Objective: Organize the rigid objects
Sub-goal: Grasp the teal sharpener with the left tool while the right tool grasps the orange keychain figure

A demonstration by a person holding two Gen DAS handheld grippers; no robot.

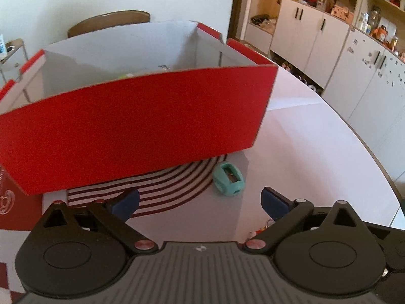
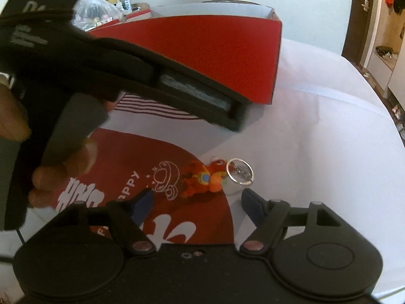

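Showing sharpener (image 1: 228, 178) left, keychain (image 2: 205, 179) right

The red box (image 1: 131, 116) hides nearly all its contents, and the chair (image 1: 108, 22) behind shows only its top

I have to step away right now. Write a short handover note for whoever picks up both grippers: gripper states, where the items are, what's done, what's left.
Left gripper: open, empty, aimed at the teal pencil sharpener lying on the table just in front of the red box.
Right gripper: open, empty, jaws either side of the orange figure keychain, not touching it.
Done: a few items show inside the box, too hidden to name.
Left: grasp the sharpener and the keychain and put both in the box.
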